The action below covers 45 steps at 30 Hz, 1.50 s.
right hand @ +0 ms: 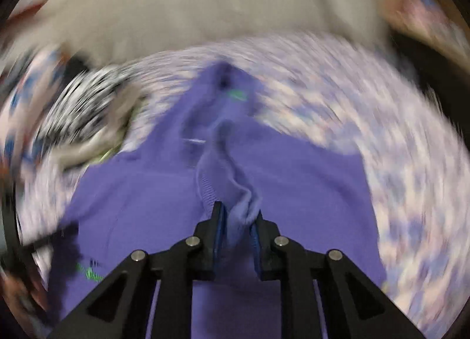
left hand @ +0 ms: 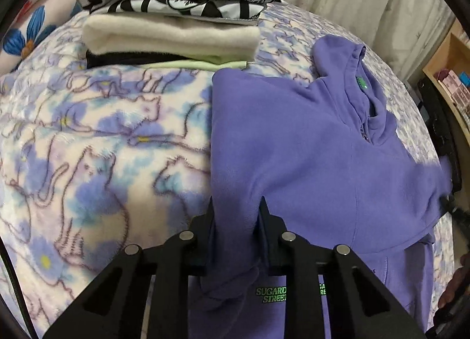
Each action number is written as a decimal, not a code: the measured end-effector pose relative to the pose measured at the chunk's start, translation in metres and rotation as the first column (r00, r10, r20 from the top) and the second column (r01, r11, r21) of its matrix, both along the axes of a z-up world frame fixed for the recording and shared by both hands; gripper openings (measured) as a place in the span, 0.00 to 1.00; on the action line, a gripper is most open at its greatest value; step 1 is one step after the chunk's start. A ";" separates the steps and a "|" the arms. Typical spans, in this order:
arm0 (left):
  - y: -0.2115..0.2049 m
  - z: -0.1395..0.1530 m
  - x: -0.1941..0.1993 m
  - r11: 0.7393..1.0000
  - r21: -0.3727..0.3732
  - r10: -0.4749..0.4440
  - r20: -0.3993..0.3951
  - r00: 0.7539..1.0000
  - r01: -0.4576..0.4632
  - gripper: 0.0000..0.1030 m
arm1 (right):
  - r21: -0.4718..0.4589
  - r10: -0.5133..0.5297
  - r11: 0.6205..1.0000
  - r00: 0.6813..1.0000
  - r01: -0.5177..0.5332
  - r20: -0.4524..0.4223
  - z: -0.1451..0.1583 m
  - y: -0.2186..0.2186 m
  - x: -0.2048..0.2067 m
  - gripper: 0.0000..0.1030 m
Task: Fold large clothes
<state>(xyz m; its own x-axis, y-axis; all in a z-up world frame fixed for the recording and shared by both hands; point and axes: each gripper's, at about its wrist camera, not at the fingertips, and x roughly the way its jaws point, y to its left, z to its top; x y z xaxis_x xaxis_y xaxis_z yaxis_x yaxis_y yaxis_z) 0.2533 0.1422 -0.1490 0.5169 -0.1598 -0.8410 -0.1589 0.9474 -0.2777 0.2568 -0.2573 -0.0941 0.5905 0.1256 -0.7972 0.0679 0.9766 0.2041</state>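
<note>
left wrist: fingers (left hand: 212, 215) pinching hoodie (left hand: 308, 145)

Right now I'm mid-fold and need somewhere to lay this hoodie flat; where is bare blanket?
The open cat-print blanket lies left of the purple hoodie and in front of the stack of folded clothes. The far left, by the stack, is crowded. Both the left gripper and right gripper grip hoodie fabric.
</note>
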 end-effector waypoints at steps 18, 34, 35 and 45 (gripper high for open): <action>-0.010 0.002 0.058 0.997 0.051 -0.061 -0.067 0.996 0.065 0.78 | 0.254 0.061 0.967 0.990 -0.026 -0.130 -0.045 -0.035 0.052 0.41; -0.012 -0.016 0.067 0.987 0.158 -0.031 0.045 0.999 0.023 0.35 | 0.063 0.105 0.993 0.993 -0.101 -0.055 -0.053 0.001 0.084 0.17; -0.011 -0.017 0.066 0.985 0.170 -0.014 0.048 0.999 0.006 0.42 | 0.075 0.095 0.993 0.994 -0.091 -0.053 -0.054 -0.001 0.082 0.18; -0.021 0.041 0.031 0.979 0.191 0.039 0.169 0.985 -0.071 0.57 | 0.010 0.109 0.994 0.993 -0.110 0.052 -0.009 0.028 0.039 0.35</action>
<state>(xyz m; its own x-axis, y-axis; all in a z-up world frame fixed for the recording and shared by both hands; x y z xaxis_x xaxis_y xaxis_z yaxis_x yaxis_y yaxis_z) 0.2841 0.1215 -0.1075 0.6531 0.0318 -0.7566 -0.1801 0.9770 -0.1144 0.2961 -0.2293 -0.1028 0.6130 0.2018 -0.7639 -0.0500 0.9748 0.2173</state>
